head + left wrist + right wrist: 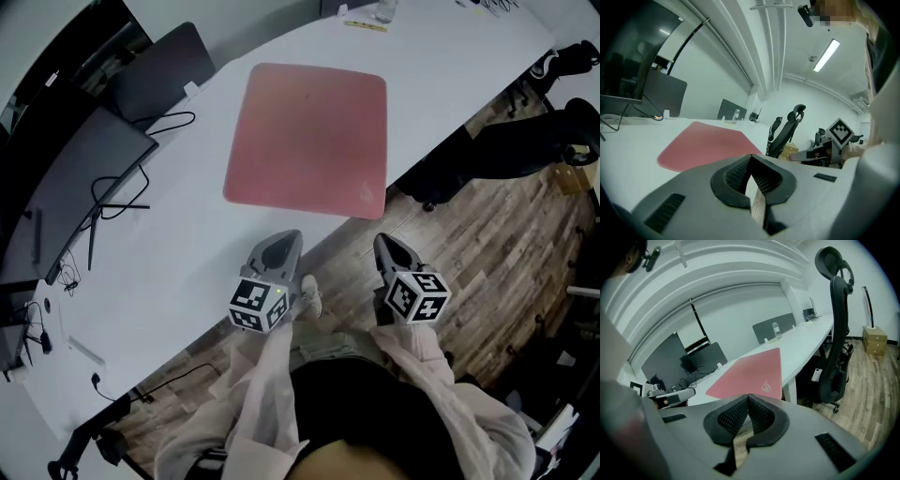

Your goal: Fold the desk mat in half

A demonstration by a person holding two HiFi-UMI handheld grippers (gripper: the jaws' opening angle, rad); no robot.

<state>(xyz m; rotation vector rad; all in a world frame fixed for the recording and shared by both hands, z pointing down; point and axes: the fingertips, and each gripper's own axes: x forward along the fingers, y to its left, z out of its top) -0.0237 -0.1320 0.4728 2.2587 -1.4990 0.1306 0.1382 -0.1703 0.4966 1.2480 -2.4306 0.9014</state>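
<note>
A pink desk mat (307, 141) lies flat and unfolded on the white table (169, 253), with a small logo at its near right corner. The mat also shows in the left gripper view (705, 143) and the right gripper view (750, 373). My left gripper (279, 246) hovers at the table's near edge, short of the mat, jaws shut on nothing. My right gripper (386, 246) hangs beside it over the wooden floor, off the table, jaws shut and empty. Neither touches the mat.
Dark monitors (70, 187) with cables (122, 197) stand at the table's left. A black office chair (525, 141) sits on the wooden floor (487, 253) to the right. Small items (370, 19) lie at the far table edge.
</note>
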